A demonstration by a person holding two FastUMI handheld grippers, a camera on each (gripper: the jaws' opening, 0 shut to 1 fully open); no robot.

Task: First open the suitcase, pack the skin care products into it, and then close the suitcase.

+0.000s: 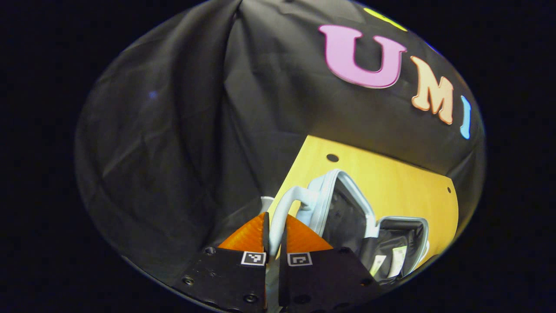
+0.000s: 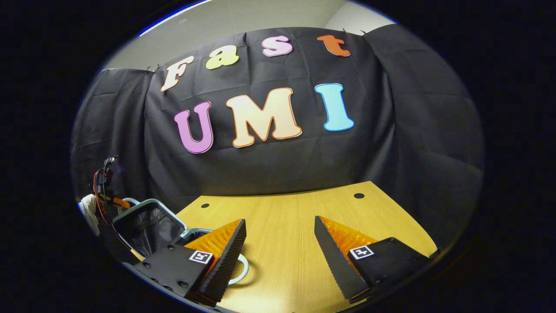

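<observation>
The small light-blue suitcase [image 1: 347,191] lies open on the wooden table [image 1: 391,178], its lid tilted up and showing black lining. In its lower half [image 1: 406,226] lie pale skin care tubes [image 1: 397,256]. My left gripper [image 1: 274,230] is shut on the suitcase's light-blue handle [image 1: 284,206] at the lid's edge. In the right gripper view the raised lid [image 2: 147,224] stands at the far left, with a white-gloved hand [image 2: 89,206] behind it. My right gripper [image 2: 280,221] hangs open over bare table, with nothing between its fingers.
The table [image 2: 286,243] has small round holes [image 2: 359,195] near its back edge, and black cloth hangs close behind and beside it. A pale curved loop [image 2: 244,266] peeks out from behind my right gripper's left finger.
</observation>
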